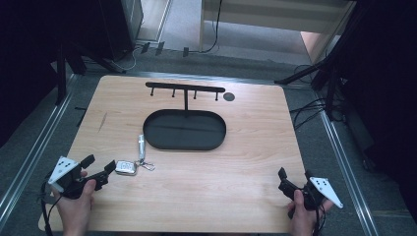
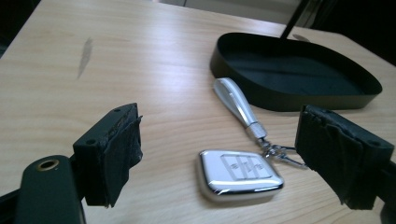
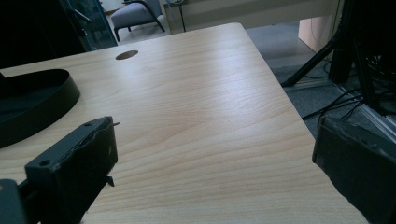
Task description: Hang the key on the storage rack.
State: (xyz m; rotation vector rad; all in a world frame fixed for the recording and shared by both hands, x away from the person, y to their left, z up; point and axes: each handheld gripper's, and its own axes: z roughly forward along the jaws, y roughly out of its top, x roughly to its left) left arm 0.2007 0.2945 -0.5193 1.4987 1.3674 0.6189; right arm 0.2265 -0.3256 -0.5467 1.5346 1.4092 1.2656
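Observation:
A silver car key fob lies flat on the wooden table, joined by a small ring to a long silver tag. My left gripper stands open just left of the fob, its jaws on either side of it and apart from it. Behind the key sits a black oval tray with an upright hook rack. At the front right my right gripper is open over bare wood with nothing between its jaws.
A round cable hole sits in the tabletop near the back right. The table's right edge drops to the floor with cables and dark stand legs. Metal rails run along both sides.

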